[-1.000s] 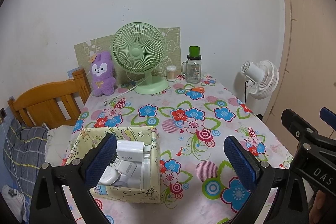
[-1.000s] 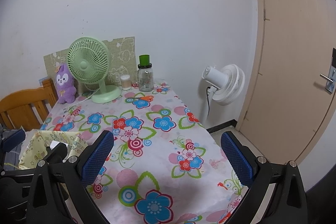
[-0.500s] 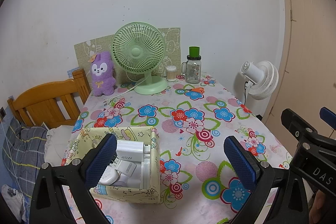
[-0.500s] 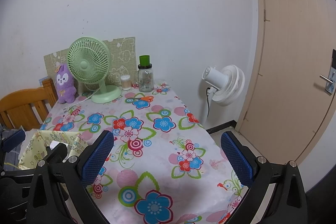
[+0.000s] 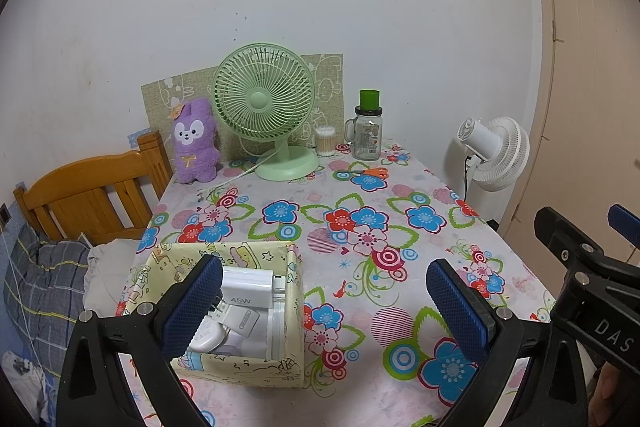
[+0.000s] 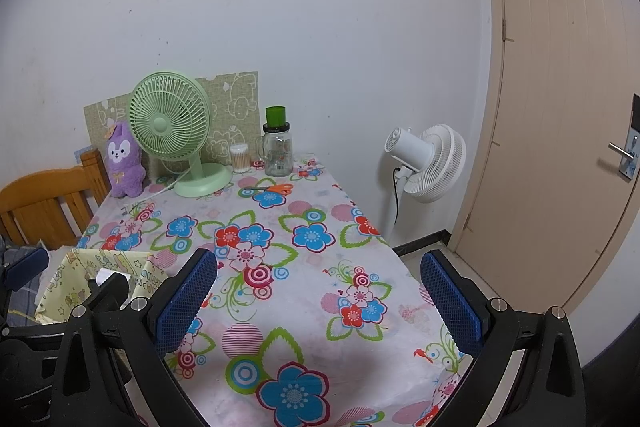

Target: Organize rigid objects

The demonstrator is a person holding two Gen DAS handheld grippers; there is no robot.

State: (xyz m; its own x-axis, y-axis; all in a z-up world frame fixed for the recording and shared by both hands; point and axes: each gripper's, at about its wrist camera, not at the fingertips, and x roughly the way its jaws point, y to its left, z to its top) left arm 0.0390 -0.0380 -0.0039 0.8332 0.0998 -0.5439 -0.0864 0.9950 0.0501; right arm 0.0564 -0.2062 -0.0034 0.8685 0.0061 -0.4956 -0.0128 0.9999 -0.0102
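Several white chargers (image 5: 244,301) lie together inside the yellow patterned box (image 5: 294,311), which stands on the near left part of the table (image 5: 400,239). One of them shows the marking 45W; I count at least three, but the pile is partly hidden behind the left gripper's finger, so the exact number I cannot tell. They lie loosely on each other, not in a neat row.

The left gripper (image 5: 324,307) hangs above the near edge of the table with its blue pads wide apart and nothing between them. The right gripper (image 6: 318,301) is just beside it, also fully spread and empty, over the bare flowered cloth.

Further out, at the back of the table, stand a green fan (image 5: 266,107), a purple plush rabbit (image 5: 194,143), a small container of cotton swabs (image 5: 325,141) and a glass jar with green lid (image 5: 366,129). Orange scissors (image 5: 370,171) lie flat on the cloth in front of the jar. A white fan (image 6: 428,163) stands on the floor beside the table, near a door (image 6: 560,107).

My judgement is that the task is nearly finished or finished: the loose small rigid things seem collected in the box, and the middle of the table holds none. What may remain is the scissors, if they belong to the task; this I cannot know.
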